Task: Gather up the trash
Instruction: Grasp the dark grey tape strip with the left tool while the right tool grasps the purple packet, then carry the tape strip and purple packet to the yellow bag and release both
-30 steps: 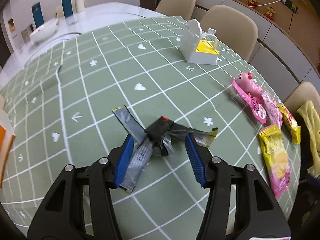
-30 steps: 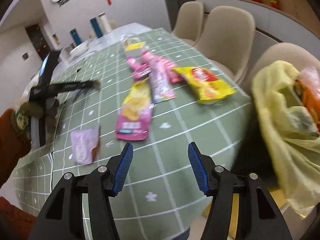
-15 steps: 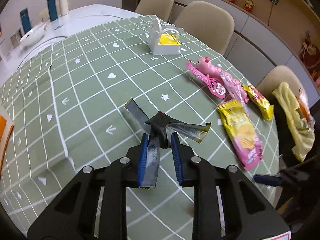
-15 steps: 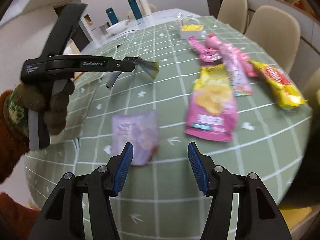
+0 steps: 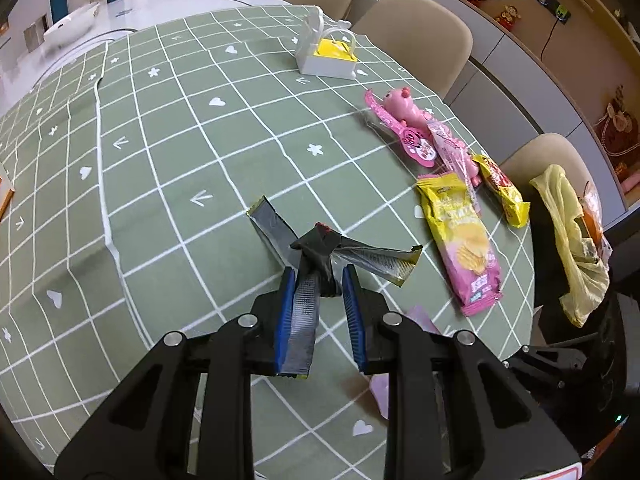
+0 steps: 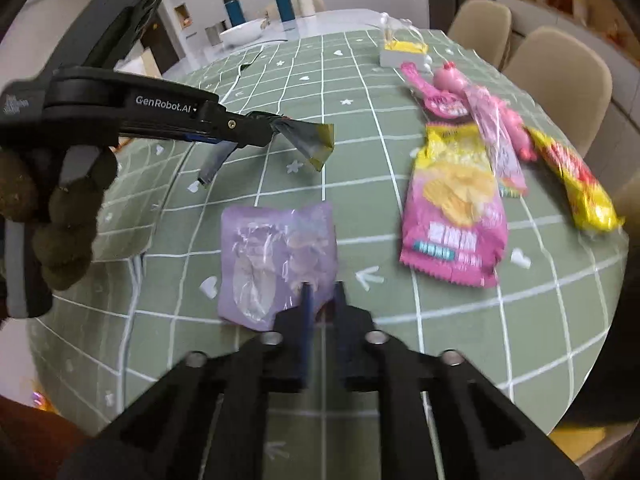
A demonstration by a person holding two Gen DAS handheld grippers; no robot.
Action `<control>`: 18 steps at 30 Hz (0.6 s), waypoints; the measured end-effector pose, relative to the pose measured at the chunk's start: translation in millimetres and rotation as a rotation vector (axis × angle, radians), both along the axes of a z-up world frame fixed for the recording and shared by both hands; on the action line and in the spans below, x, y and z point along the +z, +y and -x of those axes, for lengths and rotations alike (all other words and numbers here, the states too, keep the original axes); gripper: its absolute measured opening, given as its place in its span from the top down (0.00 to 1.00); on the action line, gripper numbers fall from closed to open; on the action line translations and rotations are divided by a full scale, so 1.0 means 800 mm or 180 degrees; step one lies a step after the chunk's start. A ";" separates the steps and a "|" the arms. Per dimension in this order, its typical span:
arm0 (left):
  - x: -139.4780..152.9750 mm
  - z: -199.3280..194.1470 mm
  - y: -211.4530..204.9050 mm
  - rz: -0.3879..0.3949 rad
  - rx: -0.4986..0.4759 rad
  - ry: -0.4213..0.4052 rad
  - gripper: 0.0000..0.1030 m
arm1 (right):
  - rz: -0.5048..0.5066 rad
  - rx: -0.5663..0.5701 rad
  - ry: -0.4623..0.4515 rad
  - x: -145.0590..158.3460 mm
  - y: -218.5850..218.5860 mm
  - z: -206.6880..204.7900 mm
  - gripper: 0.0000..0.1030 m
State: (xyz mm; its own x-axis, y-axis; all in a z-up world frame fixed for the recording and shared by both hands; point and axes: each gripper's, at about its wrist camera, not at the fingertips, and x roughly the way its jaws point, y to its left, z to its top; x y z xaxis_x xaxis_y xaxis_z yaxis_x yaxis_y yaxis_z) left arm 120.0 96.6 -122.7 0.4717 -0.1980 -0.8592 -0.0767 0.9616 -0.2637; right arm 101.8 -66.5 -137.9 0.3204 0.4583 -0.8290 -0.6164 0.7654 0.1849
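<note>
My left gripper (image 5: 318, 284) is clamped on a knot of silver wrappers (image 5: 316, 252) and holds it off the green checked tablecloth (image 5: 168, 152) — strips stick out to both sides, one hangs down between the blue pads. From the right wrist view the same bundle (image 6: 304, 136) hangs above the cloth, up and to the left of the lilac packet (image 6: 276, 264).

My right gripper (image 6: 322, 292) is closing on that lilac packet's near edge; the packet lies flat on the cloth and its edge sits between the jaws (the fingertips are blurred).

To the right of the lilac packet lies the pink-and-yellow chip bag (image 6: 456, 216), beyond it the pink toy package (image 6: 452, 92) and the yellow snack bag (image 6: 576, 184). The yellow plastic bag (image 5: 572, 232) hangs off the table's edge, past the chip bag.
</note>
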 end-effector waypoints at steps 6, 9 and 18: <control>0.004 0.008 -0.020 -0.0007 -0.0152 0.0010 0.78 | -0.0225 -0.0465 -0.0071 0.032 -0.057 -0.001 0.96; 0.015 0.009 -0.032 -0.0009 -0.0210 -0.0047 0.78 | -0.0316 -0.0670 -0.0173 0.053 -0.089 0.000 0.96; 0.103 0.004 -0.099 -0.0101 -0.0577 -0.0645 0.78 | -0.0428 -0.1136 -0.0673 0.126 -0.170 0.011 0.96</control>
State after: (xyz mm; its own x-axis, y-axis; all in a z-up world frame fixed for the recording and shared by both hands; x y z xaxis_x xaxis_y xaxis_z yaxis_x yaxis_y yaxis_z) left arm 116.5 17.3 -40.5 0.5939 -0.2694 -0.7581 0.1488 0.9628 -0.2255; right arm 92.9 -202.5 -37.0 0.6346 0.3876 -0.6686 -0.3526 0.9151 0.1957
